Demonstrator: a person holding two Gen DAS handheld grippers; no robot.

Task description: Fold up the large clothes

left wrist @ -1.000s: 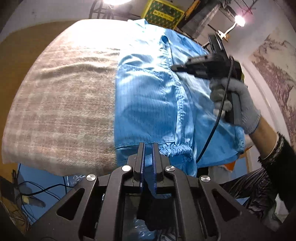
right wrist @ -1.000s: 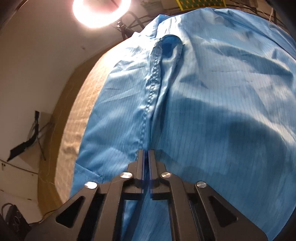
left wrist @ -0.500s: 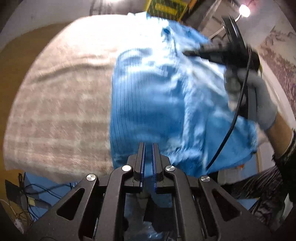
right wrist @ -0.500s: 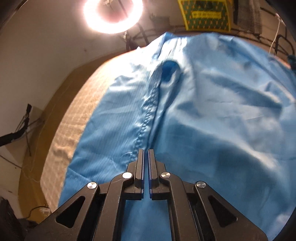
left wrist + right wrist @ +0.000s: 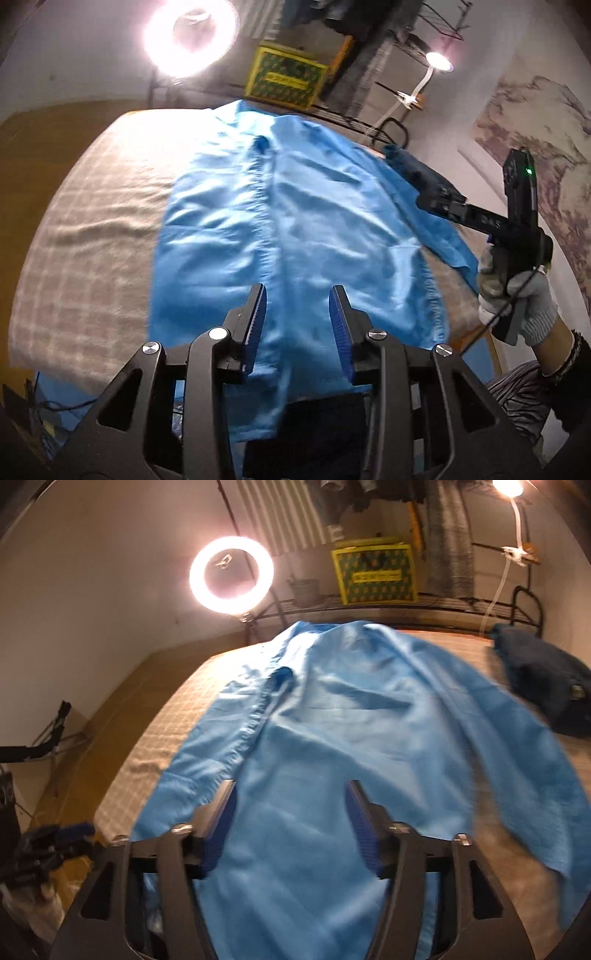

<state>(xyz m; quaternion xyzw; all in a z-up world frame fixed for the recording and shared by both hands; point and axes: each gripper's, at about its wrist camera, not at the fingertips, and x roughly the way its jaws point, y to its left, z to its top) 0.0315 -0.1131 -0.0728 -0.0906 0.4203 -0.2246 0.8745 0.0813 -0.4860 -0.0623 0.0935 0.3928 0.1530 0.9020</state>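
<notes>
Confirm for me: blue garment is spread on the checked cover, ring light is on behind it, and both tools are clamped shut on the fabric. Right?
Not quite. Both tools are open, jaws apart, having just been opening; nothing is pinched. The left tool shows it in the left wrist view, the right tool in the right wrist view. The blue garment, checked cover and lit ring light are as you say.
</notes>
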